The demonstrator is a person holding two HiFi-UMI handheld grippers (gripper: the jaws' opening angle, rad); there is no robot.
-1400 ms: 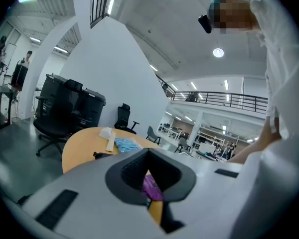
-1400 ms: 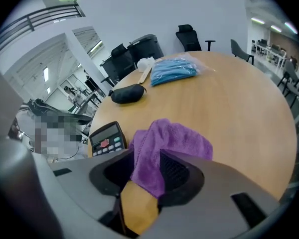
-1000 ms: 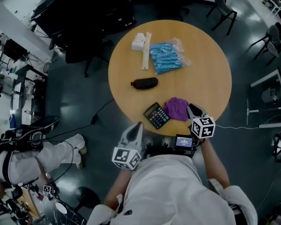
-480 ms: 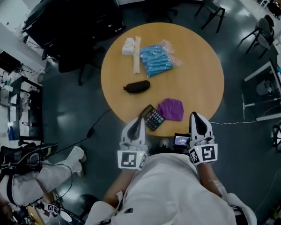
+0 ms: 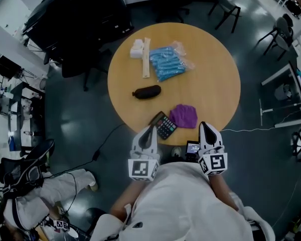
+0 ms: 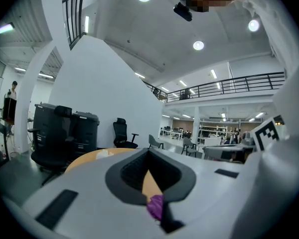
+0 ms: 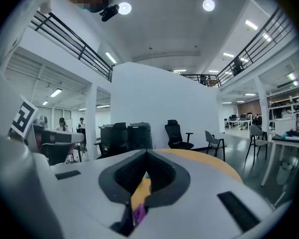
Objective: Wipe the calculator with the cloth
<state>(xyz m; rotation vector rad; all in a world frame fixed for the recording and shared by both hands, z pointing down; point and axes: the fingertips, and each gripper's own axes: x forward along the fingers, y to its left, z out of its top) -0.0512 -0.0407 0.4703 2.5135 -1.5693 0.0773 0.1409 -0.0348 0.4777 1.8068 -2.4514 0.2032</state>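
The black calculator lies at the near edge of the round wooden table, with the purple cloth crumpled just to its right. My left gripper hovers at the table's edge, its tip right next to the calculator's near corner, jaws shut and empty. Off the edge to the right of the cloth, my right gripper is also shut with nothing in it. In the left gripper view a sliver of cloth shows beyond the shut jaws, and the right gripper view shows the cloth the same way.
A black pouch lies mid-table. At the far side are a bag of blue items, a pale wooden strip and a white object. A small screen sits at the person's chest. Office chairs ring the table.
My right gripper has drawn back from the cloth toward the body and risen, leaving the cloth on the table. The left gripper has come up nearer the calculator.
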